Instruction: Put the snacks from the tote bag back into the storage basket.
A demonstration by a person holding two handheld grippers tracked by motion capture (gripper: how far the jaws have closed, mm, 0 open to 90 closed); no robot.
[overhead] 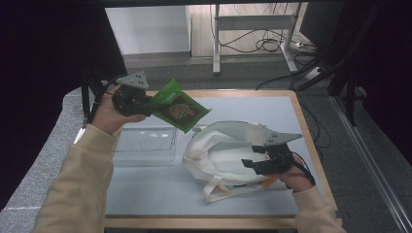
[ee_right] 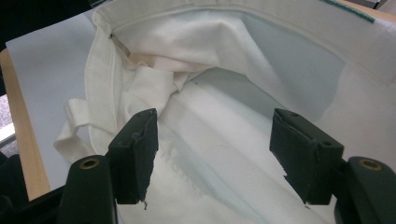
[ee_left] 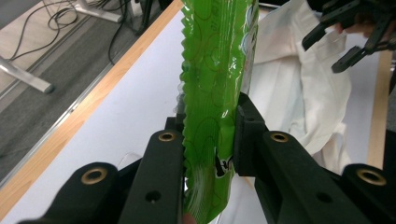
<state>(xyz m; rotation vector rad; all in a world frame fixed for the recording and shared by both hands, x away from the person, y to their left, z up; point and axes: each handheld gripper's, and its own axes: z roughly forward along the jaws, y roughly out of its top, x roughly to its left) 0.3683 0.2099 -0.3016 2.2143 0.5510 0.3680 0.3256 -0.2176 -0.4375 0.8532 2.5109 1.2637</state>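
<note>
Where the table's left side is seen from the high view, the left gripper (overhead: 145,102) is held up above the table's far left part, with its 2 jaws clamped on a green snack packet (overhead: 179,107). The packet is lifted clear of the table (overhead: 160,194) and slants down to the right, its lower corner near the far rim of a white cloth bag (overhead: 221,153). In the left gripper view, the packet's crimped edge is pinched between the 2 black jaws and the packet rises straight up from them. Below the left gripper, a clear plastic tray (overhead: 145,143) is seen lying flat on the table, just beside the bag's left side. Further right, the bag lies slumped on the table with its mouth gaping and a strap trailing toward the near edge. At the bag's right side, the right gripper (overhead: 252,160) is held with its jaws spread apart and nothing between them. In the right gripper view, the pale inside of the bag is seen between those parted jaws.
</note>
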